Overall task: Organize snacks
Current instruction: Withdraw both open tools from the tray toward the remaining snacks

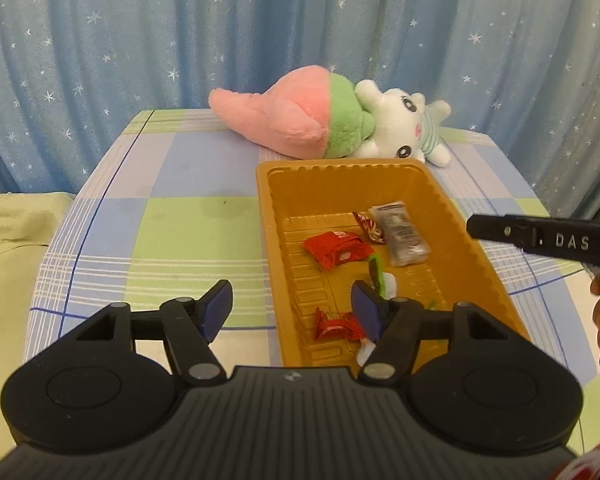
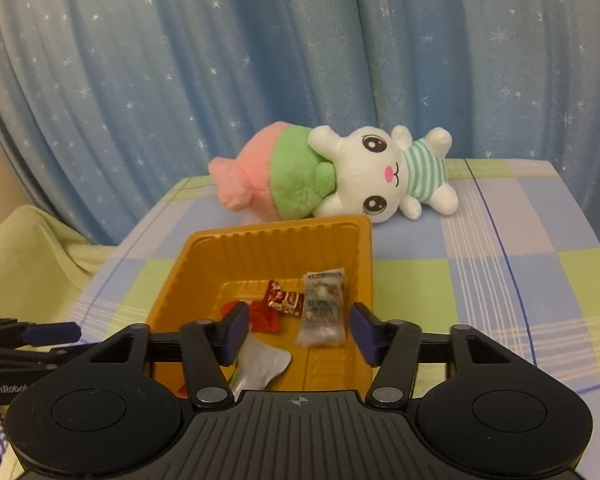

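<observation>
Fingers [image 1: 216, 304] spread, both grippers | left view only: lower red packet [image 1: 337, 324]

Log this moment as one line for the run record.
left gripper: open, empty, at tray's near-left rim | right gripper: open, empty, over tray | gold tray: holds all visible snacks | table: plush toy behind tray

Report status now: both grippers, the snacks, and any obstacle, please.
Left gripper open, empty, at tray's near left edge. Right gripper open, empty, over the tray. Snack packets lie inside tray. Plush toy behind tray, not blocking.
</observation>
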A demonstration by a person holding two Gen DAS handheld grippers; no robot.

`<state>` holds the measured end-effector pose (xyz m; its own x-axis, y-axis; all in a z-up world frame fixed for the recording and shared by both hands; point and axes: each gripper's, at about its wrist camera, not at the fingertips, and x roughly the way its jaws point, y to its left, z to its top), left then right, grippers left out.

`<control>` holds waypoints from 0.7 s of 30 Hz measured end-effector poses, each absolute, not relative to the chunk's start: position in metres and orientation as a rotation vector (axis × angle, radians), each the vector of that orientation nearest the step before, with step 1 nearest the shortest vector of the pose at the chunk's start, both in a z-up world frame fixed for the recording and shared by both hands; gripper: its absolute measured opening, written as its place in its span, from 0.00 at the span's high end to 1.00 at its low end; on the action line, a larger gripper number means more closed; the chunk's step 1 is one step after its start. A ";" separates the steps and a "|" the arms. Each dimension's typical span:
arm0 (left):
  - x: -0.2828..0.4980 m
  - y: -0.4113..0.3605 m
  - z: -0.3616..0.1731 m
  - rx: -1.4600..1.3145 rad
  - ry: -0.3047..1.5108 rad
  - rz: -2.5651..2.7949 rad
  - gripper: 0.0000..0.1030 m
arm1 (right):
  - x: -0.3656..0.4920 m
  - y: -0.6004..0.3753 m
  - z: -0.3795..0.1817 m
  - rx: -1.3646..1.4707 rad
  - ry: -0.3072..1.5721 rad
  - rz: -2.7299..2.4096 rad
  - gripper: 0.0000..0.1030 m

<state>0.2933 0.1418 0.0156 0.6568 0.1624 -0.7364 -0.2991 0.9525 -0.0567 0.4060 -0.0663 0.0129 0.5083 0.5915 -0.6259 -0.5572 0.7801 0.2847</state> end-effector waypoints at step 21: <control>0.202 0.076 0.038 -0.220 0.810 0.254 0.29 | 0.302 -0.140 0.041 0.117 0.765 0.714 0.23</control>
<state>0.2017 0.0761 0.0378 0.6621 0.1394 -0.7364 -0.3064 0.9470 -0.0962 0.3022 -0.1404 0.0407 0.5018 0.6296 -0.5931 -0.5483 0.7619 0.3449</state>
